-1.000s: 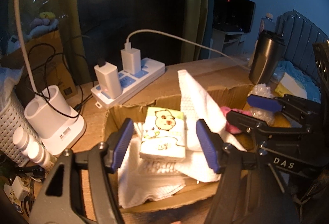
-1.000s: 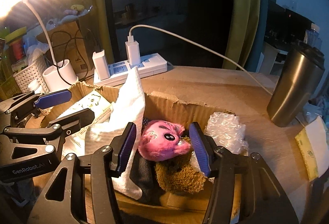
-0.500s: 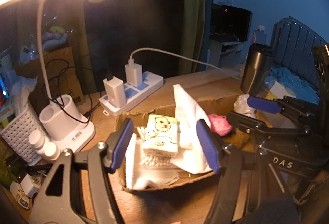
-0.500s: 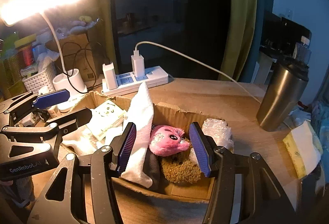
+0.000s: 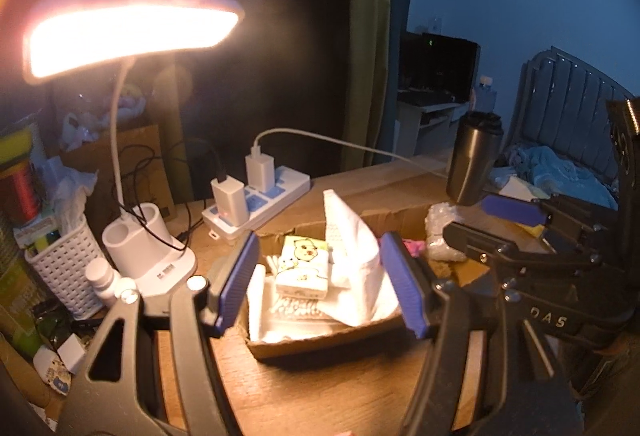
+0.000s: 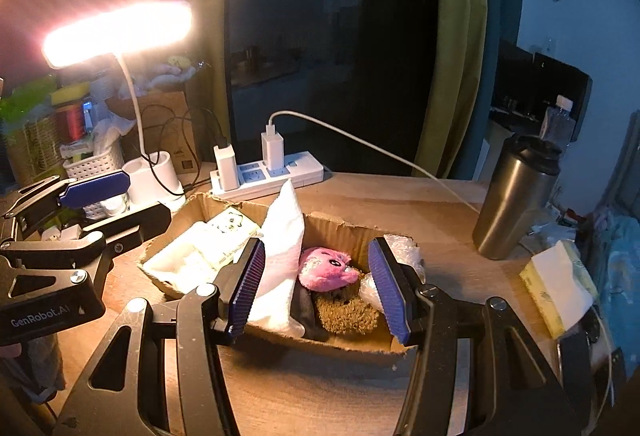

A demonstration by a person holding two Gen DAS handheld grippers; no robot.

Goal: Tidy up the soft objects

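Soft items boxed; task appeared nearly complete.
Both the left hand-held gripper and right hand-held gripper were released and empty; towel, pink toy and tissue pack lay inside the cardboard box on the counter.

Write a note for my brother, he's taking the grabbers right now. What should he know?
Left gripper: open, empty, above the box's left half.
Right gripper: open, empty, above its right half.
In the cardboard box: tissue pack, white towel standing up in the middle, pink plush, brown plush, bubble wrap.
Done: these soft things are in the box.
Left: probably lay the towel flat; a yellow tissue box sits outside.
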